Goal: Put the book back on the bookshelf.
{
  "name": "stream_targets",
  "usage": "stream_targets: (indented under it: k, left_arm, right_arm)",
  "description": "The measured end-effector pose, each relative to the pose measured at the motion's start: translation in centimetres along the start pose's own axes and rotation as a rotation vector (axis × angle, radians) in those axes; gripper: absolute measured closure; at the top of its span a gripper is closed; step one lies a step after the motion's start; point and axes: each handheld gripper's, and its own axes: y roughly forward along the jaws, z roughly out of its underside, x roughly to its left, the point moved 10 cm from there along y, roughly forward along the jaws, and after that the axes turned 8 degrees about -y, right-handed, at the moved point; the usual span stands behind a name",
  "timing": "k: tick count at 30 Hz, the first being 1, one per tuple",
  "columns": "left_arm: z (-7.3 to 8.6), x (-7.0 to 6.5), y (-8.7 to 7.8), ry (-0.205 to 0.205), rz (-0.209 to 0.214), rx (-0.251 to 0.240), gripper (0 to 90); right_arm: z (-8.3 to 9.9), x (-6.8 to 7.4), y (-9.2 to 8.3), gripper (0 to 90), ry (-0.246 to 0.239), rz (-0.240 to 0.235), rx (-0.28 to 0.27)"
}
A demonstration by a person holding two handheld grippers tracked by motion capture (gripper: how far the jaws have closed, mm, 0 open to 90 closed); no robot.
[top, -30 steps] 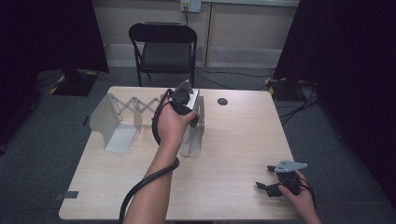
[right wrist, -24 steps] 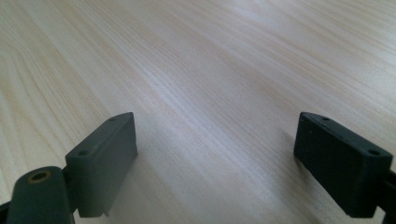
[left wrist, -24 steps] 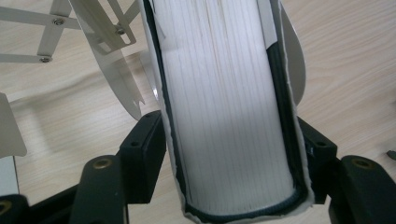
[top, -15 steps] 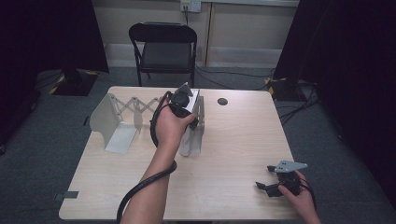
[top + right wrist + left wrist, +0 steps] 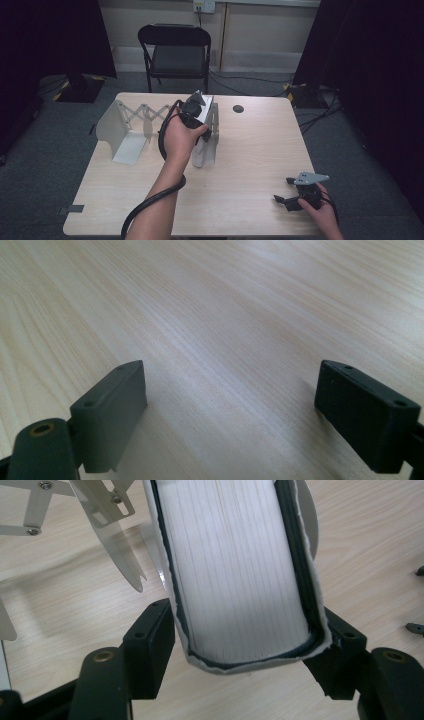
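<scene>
A thick white-paged book with dark covers stands upright at the right end of a white expanding metal book rack. My left gripper reaches down over the book from above, one black pad against each cover. Its jaws have just been opening, with the book still between them. The hand and gripper hide most of the book in the high view. My right gripper rests open near the table's front right corner. Between its jaws there is just bare wood.
The light wooden table has a small dark round cap at the back. The rack's scissor links and left end plate lie left of the book. A black folding chair stands behind the table.
The left hand has shifted very slightly at the book. The book, the rack and the right gripper stay where they were.
</scene>
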Motion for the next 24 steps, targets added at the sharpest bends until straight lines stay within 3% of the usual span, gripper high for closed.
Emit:
stream_targets:
  k: [24]
  left_arm:
    - [1.3, 0.4, -0.4, 0.015, 0.039, -0.009, 30.4]
  right_arm:
    - [0.0, 0.0, 0.0, 12.8, 0.0, -0.001, 0.0]
